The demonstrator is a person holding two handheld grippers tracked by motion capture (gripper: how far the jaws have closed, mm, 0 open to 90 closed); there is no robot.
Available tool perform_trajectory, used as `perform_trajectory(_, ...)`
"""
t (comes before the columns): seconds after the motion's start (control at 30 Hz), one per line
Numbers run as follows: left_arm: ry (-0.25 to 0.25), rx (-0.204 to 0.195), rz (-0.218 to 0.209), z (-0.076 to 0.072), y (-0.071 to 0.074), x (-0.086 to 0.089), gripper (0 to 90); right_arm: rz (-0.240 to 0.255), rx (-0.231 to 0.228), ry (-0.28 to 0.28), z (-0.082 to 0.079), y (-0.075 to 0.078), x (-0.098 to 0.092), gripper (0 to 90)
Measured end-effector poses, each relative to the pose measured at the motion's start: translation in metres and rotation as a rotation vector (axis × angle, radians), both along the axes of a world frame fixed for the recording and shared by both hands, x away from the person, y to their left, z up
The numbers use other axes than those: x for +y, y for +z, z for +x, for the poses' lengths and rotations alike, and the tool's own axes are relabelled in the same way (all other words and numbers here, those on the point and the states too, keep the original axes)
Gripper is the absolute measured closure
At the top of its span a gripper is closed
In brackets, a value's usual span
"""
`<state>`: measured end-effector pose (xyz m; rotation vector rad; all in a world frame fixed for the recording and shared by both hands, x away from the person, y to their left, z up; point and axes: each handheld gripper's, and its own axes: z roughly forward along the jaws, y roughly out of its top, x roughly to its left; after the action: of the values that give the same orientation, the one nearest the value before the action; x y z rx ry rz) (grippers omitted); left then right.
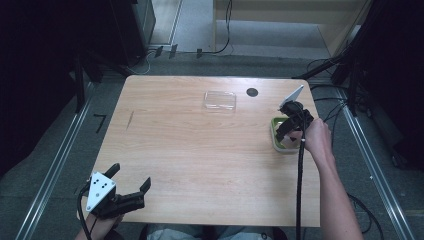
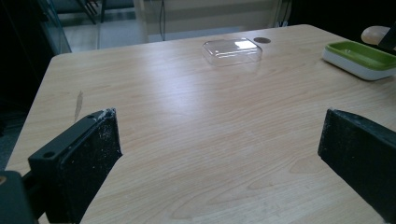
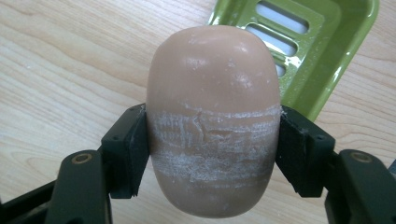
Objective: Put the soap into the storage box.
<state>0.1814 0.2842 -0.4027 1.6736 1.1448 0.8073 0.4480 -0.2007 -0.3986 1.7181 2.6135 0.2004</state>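
Soap bar (image 3: 214, 121): tan oval, whitish scuffed band across its middle, clamped between right gripper (image 3: 212, 149) jaws above green slotted soap dish (image 3: 322, 51). Clear lid (image 1: 220, 100) lies well apart, mid-table at far edge.

Each black claw (image 1: 131, 176) carries a grey three-cornered plate (image 1: 100, 190) with dark holes and trails a black cable (image 1: 300, 185).

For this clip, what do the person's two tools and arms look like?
Both tools are black with two flat, scuffed jaws. The left tool carries a grey three-cornered plate with dark dots; the right tool has a similar plate and a black cable. No sleeves cover the forearms.
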Motion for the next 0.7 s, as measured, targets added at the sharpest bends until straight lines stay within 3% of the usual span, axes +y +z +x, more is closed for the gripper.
perform_trajectory(0.7,-0.003,0.0,-0.001,0.0,0.0,0.0,0.0,0.019,-0.043,-0.077,0.013,-0.012,-0.007,34.0)
